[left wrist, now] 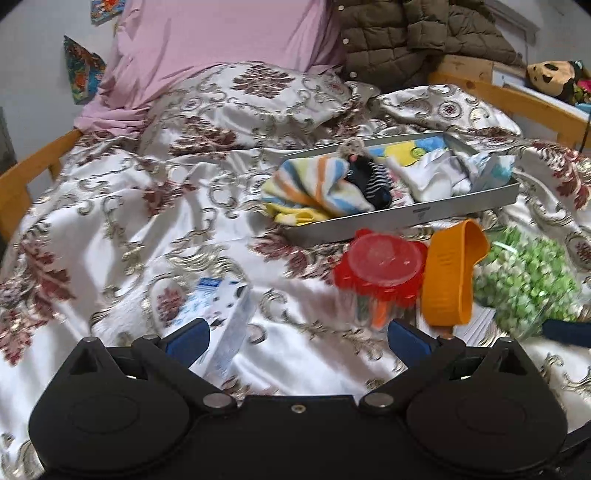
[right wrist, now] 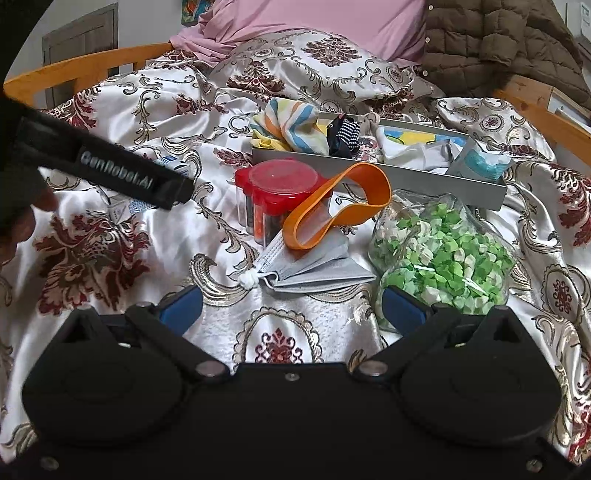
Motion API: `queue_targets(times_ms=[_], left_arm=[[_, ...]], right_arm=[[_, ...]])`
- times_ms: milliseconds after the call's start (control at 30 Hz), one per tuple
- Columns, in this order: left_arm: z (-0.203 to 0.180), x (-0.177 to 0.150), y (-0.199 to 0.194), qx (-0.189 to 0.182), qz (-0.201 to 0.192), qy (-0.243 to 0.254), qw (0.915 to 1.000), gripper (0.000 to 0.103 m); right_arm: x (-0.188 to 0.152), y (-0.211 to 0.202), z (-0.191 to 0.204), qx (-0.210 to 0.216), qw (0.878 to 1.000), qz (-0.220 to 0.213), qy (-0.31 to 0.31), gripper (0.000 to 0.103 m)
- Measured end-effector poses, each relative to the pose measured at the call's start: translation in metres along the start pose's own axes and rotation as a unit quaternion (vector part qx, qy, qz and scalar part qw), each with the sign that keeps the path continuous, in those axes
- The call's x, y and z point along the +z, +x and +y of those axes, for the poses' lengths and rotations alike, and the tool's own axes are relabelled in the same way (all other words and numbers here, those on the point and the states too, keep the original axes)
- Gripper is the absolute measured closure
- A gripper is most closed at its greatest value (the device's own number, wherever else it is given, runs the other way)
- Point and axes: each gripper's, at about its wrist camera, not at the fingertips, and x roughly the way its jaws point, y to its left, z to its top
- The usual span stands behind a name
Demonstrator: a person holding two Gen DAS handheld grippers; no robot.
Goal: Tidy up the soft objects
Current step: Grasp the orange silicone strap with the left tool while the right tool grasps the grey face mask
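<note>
A grey tray lies on the bed and holds a striped towel, dark striped socks, white cloths and a tissue pack. In front of it lie an orange band, a red-lidded jar, a grey face mask and a bag of green paper bits. A blue-white packet lies by my left gripper, which is open and empty. My right gripper is open and empty just before the mask.
A patterned satin cover spreads over the bed, with a wooden rail around it. A pink pillow and a brown quilted jacket lie at the head. The left gripper's strap crosses the right view.
</note>
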Motion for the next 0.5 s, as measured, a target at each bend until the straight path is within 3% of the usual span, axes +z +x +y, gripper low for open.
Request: queue_targets(times_ms=[233, 433, 500], left_arm=[[0.001, 0.009, 0.016, -0.085, 0.005, -0.024, 0.996, 0.001], [-0.006, 0.017, 0.029, -0.155, 0.006, -0.031, 0.9875, 0.004], [-0.01, 0.019, 0.035, -0.177, 0.012, -0.033, 0.9836, 0.005]], right_arm=[[0.001, 0.017, -0.003, 0.011, 1.0, 0.005, 0.007, 0.001], [0.003, 0.025, -0.009, 0.017, 1.0, 0.002, 0.023, 0.001], [0.003, 0.029, -0.011, 0.02, 0.999, 0.003, 0.026, 0.006]])
